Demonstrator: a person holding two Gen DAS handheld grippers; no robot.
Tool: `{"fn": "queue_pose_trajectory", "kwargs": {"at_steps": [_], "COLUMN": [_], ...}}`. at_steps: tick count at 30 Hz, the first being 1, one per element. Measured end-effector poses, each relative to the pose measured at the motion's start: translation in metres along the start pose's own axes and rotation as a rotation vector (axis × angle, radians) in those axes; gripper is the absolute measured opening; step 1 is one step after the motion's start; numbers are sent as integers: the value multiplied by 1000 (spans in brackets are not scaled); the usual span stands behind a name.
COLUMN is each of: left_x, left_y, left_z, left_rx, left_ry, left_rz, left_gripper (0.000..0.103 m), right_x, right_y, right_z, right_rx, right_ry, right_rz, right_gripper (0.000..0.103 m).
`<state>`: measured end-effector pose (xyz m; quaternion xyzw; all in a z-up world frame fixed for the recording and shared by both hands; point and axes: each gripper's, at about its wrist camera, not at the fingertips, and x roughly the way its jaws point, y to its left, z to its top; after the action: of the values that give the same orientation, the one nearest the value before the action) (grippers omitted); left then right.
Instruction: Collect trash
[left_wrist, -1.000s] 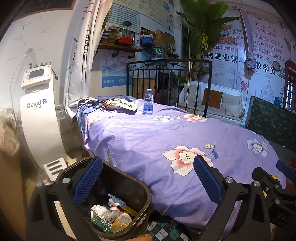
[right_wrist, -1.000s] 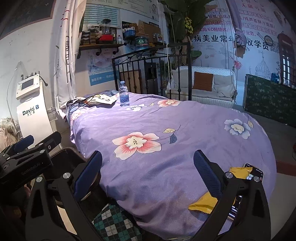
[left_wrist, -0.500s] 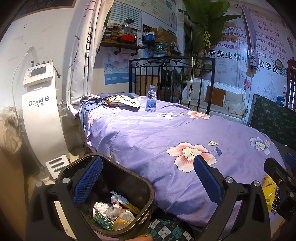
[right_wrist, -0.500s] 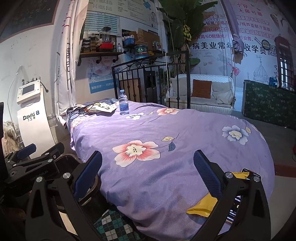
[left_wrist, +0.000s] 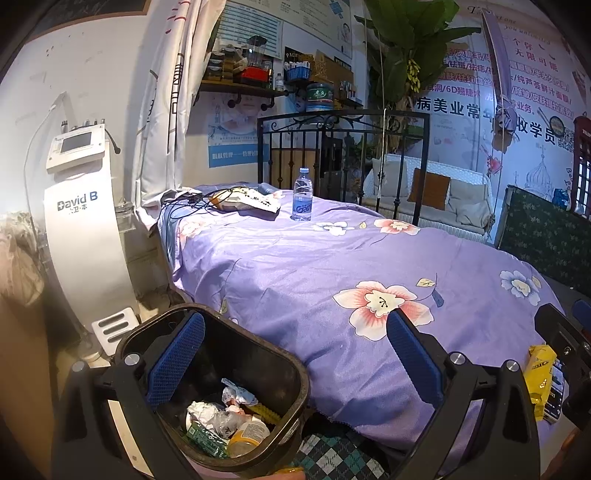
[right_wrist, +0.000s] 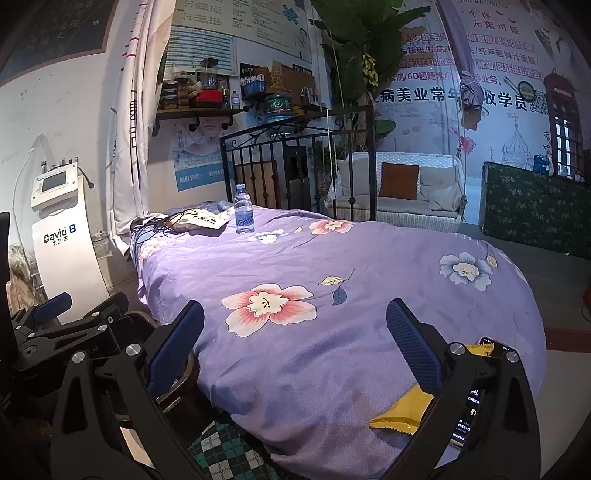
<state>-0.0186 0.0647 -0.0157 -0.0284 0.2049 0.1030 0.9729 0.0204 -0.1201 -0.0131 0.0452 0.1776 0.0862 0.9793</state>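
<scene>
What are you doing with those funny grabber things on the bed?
Someone is tidying up trash. The left tool hangs open over a dark trash bin that already holds crumpled rubbish. The right tool is open too, near a yellow wrapper lying beside a phone on the purple bedspread. Neither holds anything.

Both wrist views low, near, facing across bed (left_wrist: 295, 280).

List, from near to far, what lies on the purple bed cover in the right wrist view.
yellow wrapper → pink flower print → water bottle, standing upright near the headboard.
</scene>
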Motion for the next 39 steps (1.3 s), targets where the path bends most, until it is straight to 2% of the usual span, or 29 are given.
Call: {"fn": "queue_pose_trajectory", "kwargs": {"at_steps": [39], "left_x": [1], "left_y": [0], "left_z": [-2], "left_rx": [8], "left_ry": [8], "left_rz": [-4], "left_gripper": [97], "right_x": [2], "right_y": [3], "right_z": [2], "right_rx": [9], "right_ry": [7], "right_rz": [0], "right_gripper": [97]}}
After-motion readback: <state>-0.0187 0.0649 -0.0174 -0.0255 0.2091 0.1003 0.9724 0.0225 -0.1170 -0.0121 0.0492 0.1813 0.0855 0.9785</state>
